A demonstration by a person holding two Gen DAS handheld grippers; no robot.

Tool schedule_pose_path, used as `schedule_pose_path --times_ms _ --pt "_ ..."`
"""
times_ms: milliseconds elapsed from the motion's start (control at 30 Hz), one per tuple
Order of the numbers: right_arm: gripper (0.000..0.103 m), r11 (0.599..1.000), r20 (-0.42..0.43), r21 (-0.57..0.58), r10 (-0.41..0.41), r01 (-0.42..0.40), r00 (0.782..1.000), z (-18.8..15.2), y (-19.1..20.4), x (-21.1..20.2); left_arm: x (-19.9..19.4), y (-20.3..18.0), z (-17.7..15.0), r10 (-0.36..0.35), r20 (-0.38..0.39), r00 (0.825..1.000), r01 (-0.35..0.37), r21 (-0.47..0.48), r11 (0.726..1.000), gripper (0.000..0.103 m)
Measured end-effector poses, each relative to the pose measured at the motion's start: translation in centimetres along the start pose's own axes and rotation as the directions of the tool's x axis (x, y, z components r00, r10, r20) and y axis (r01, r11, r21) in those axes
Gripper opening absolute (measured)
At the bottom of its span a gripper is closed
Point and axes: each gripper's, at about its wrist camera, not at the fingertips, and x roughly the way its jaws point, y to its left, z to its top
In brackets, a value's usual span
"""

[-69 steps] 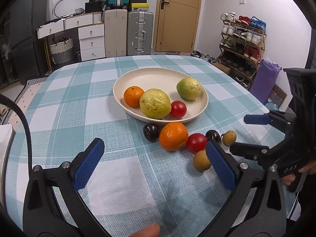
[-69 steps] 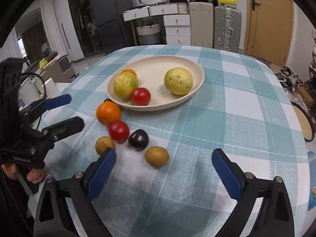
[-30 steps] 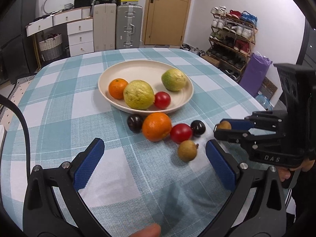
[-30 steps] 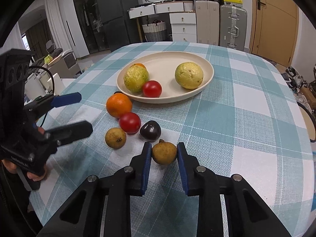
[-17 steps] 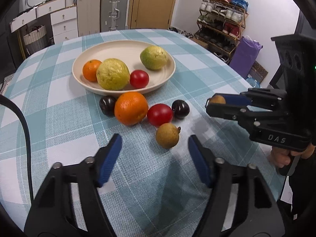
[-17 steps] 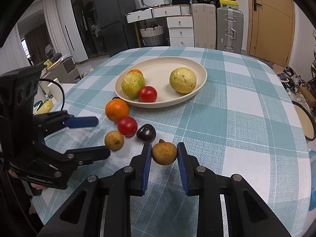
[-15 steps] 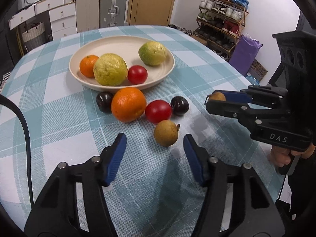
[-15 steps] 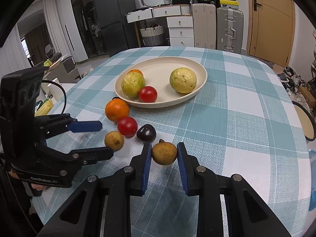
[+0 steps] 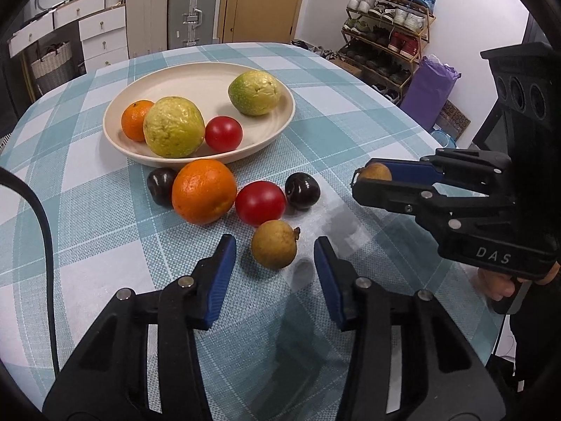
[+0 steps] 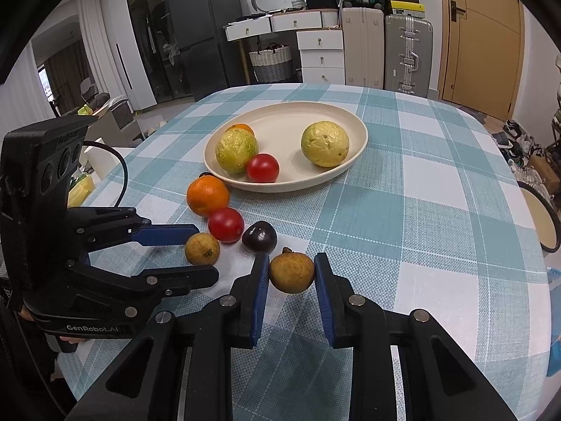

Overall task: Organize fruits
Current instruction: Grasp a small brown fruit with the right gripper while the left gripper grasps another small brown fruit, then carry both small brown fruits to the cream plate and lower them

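Gripping: right gripper (image 10: 291,273), jaws clamped on a small brown fruit (image 10: 291,273), which sits between the blue pads; whether it is raised off the cloth I cannot tell.
Left gripper (image 9: 275,258): jaws apart, one on each side of a second brown fruit (image 9: 274,249) that rests on the tablecloth; neither pad touches it.
Same pair from the other side: in the right wrist view, the left gripper (image 10: 196,258) straddles the second brown fruit (image 10: 202,248), with gaps showing.
Just beyond the jaws: a red tomato (image 9: 260,203) and a dark plum (image 9: 302,190) side by side; the tomato touches a large orange (image 9: 203,191), and another dark plum (image 9: 161,186) sits against the orange, close under the bowl's rim.
Bowl: a wide cream bowl (image 9: 196,80) near the middle of the table, holding two yellow-green guavas (image 9: 174,127), (image 9: 255,88), a small orange (image 9: 135,120) and a red tomato (image 9: 223,133).
Table: round, under a teal and white checked tablecloth (image 9: 87,231).
Done so far: four fruits lie in the bowl.
Left to do: six fruits are outside it: one in the right gripper, one about to be gripped, four loose on the cloth.
Likely next: closing the left jaws, then carrying both brown fruits to the bowl; this is a judgement.
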Motion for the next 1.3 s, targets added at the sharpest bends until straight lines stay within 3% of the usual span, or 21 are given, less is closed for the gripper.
schedule_pose_path --times_ms 200,533,800,1067,1300 --pt "0.027 1.000 0.000 -0.004 -0.002 0.002 1.000 0.0 0.2 -0.2 0.0 0.0 -0.1 -0.015 -0.002 1.000 0.015 -0.001 1.000 0.024" --pt "0.027 1.000 0.021 -0.008 0.000 0.000 1.000 0.3 0.3 -0.6 -0.9 -0.5 -0.4 -0.033 0.029 0.999 0.032 0.021 0.999 0.024" --pt "0.027 1.000 0.039 -0.007 0.008 -0.008 0.999 0.7 0.6 -0.9 -2.8 -0.3 -0.2 -0.049 0.095 0.994 0.048 0.018 0.999 0.024" --pt "0.027 0.999 0.065 -0.020 0.028 -0.027 0.998 1.3 1.4 -1.0 -5.5 1.0 0.3 -0.045 0.202 0.978 0.051 -0.023 0.998 0.024" --pt "0.027 0.999 0.094 -0.024 0.046 -0.044 0.994 2.0 1.6 -1.1 -7.4 2.5 1.0 0.010 0.264 0.964 0.006 -0.062 0.998 0.024"
